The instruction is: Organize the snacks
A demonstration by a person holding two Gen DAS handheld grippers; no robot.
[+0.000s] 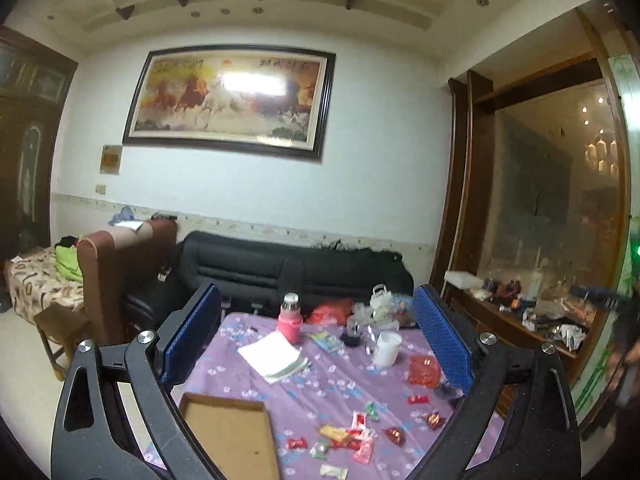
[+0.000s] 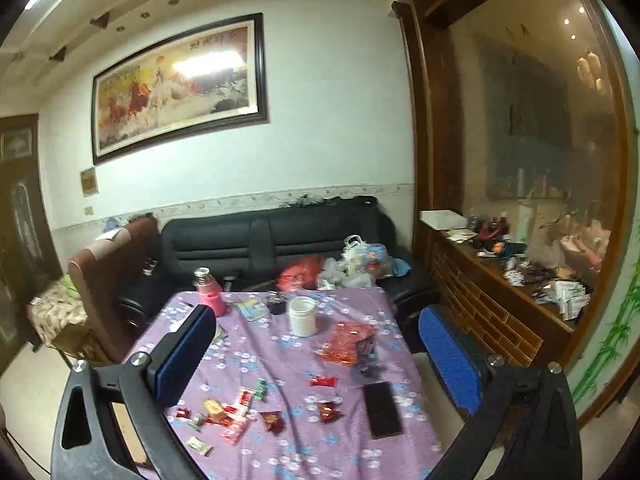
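Note:
Several small wrapped candies (image 1: 352, 436), red, green, white and pink, lie scattered on the purple flowered tablecloth (image 1: 320, 384). A shallow cardboard tray (image 1: 228, 436) with nothing in it sits to their left. My left gripper (image 1: 316, 296) hangs open above the table, nothing between its blue pads (image 1: 192, 336). In the right wrist view the same candies (image 2: 228, 416) lie low and left, with two more dark red ones (image 2: 328, 412) nearer the middle. My right gripper (image 2: 318, 314) is also open and holds nothing. Only a sliver of the tray (image 2: 128, 432) shows behind its left finger.
On the table stand a pink bottle (image 2: 210, 290), a white jar (image 2: 302, 316), a red packet (image 2: 348, 342), a black phone (image 2: 382, 410) and a white paper pad (image 1: 272, 354). A black sofa (image 2: 272, 240) with bags is behind; a cluttered wooden sideboard (image 2: 500, 312) runs along the right.

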